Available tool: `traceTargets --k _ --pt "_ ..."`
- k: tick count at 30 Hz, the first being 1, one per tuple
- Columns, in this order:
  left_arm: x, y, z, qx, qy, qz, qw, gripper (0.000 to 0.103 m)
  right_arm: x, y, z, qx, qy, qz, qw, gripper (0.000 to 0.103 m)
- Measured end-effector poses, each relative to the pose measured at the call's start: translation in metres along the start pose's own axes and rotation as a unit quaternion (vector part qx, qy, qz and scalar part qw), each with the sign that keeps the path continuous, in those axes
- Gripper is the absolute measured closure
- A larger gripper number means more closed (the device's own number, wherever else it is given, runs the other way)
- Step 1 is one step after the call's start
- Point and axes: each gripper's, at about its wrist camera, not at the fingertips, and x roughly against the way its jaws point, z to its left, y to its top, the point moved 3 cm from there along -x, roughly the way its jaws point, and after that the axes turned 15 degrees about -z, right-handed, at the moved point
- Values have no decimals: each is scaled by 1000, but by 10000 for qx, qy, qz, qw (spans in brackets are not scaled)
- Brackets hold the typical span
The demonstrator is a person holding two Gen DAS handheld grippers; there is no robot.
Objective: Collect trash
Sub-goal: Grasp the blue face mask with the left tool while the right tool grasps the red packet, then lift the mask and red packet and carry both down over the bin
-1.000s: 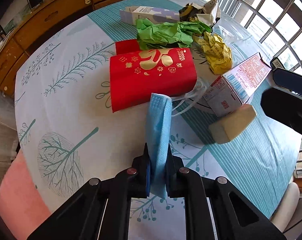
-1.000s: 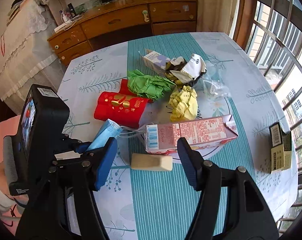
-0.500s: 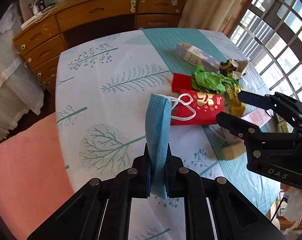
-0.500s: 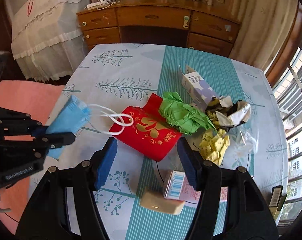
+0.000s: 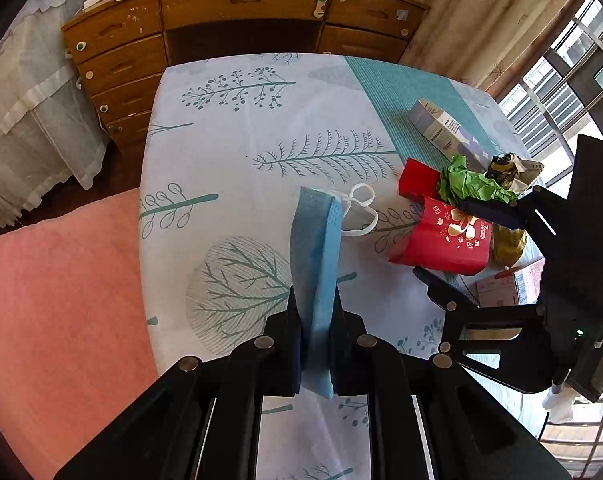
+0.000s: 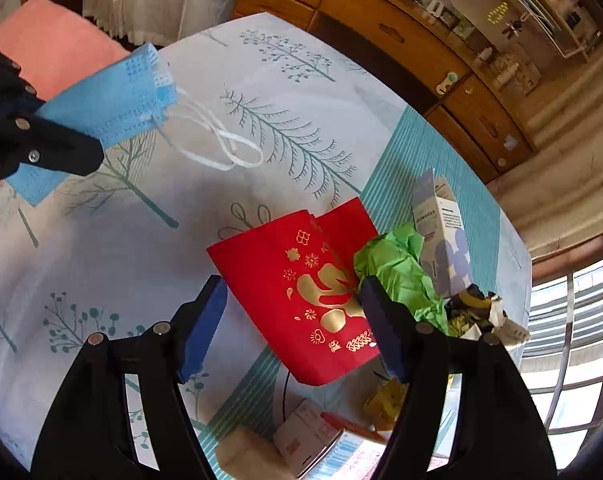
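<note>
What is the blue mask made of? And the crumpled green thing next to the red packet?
The folded blue face mask looks like soft, matte non-woven fabric: a dotted embossed edge, with white stretchy loops. The crumpled green wad looks like thin matte paper, going by its sharp creases, though I can't be sure.

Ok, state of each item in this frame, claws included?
left claw: shut on the blue face mask, held off the table.
right claw: open, jaws just widened, nothing pressed, over the red envelope.
red envelope: lying flat on the tablecloth.
green paper: crumpled, beside the envelope.
white-purple carton: on the table behind the green paper.
</note>
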Motion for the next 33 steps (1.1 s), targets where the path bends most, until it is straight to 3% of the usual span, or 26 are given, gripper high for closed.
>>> traceTargets --k 4,7,12,16,18,21,26,30,33 --pt "-5 -2 4 81 14 41 10000 93 -16 2 1 288 85 88 9995 36" --pt "-7 -2 5 98 15 50 9999 93 -25 6 -5 139 248 170 9995 37" --pt "-4 -2 1 105 -11 36 9999 93 -26 12 -19 -394 326 169 9986 68" --pt "6 -3 -9 39 -60 -4 10000 93 -3 11 -40 -1301 525 -134 9900 77" --pt "12 -3 -16 -10 -90 -38 10000 93 12 9 -59 -2119 842 -314 9732 78" --pt "24 -5 -29 -58 -129 -84 9999 93 33 -2 -83 -3230 1188 -569 9372 78" --pt "48 -13 -56 -186 -175 -189 9995 93 70 -25 -105 -4331 1573 -958 8823 78" --pt "74 -21 -81 -282 -186 -303 9990 93 104 -42 -113 -4723 1740 -1236 8552 78" --pt "95 -30 -101 -296 -188 -378 9987 93 135 -58 -114 -4758 1759 -1391 8505 78"
